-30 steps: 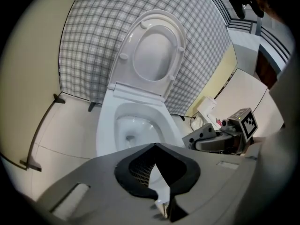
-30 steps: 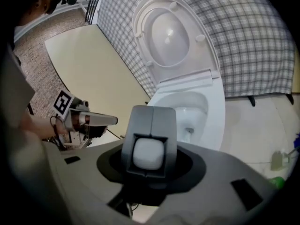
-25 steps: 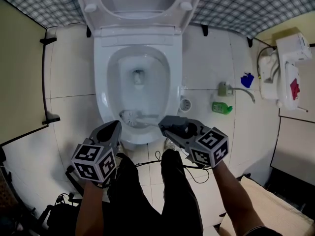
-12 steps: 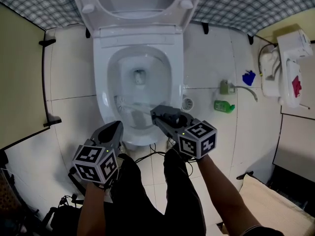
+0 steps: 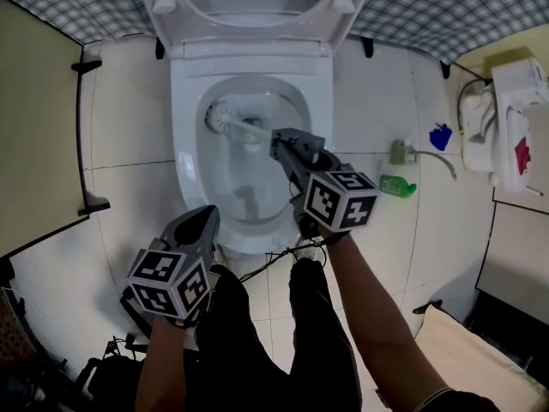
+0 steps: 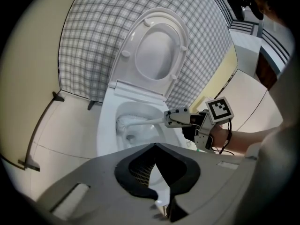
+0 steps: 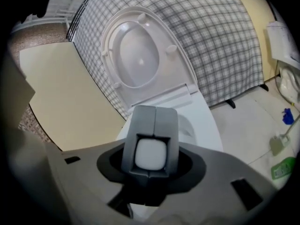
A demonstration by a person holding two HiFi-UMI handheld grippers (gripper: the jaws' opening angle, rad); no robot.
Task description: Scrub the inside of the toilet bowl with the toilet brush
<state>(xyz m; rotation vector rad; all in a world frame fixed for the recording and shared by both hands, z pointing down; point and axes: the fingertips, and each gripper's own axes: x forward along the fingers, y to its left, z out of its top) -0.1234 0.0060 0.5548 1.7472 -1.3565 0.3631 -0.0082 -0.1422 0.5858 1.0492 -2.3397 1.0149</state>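
The white toilet bowl (image 5: pixel 184 174) stands with its lid and seat (image 5: pixel 257 7) raised. My right gripper (image 5: pixel 279 142) reaches over the bowl, shut on the handle (image 5: pixel 253 130) of the toilet brush. The brush head (image 5: pixel 220 116) rests against the back left inner wall. In the right gripper view the handle's white end (image 7: pixel 150 153) sits clamped between the jaws of the right gripper (image 7: pixel 154 109). The left gripper view also shows the brush head (image 6: pixel 124 123) and the right gripper (image 6: pixel 169 119). My left gripper (image 5: pixel 206 220) hangs by the bowl's front rim, its jaws together with nothing in them (image 6: pixel 156 146).
A green bottle (image 5: pixel 396 184), a wall valve (image 5: pixel 401 152) and a blue object (image 5: pixel 441 136) lie right of the toilet, with a white appliance (image 5: pixel 515 110) further right. A black cable (image 5: pixel 274 254) runs over the tiles by the person's dark-trousered legs (image 5: pixel 257 333).
My right gripper has pushed away from me over the bowl, carrying the brush head from the front of the bowl to its back left wall. The left gripper has barely moved.
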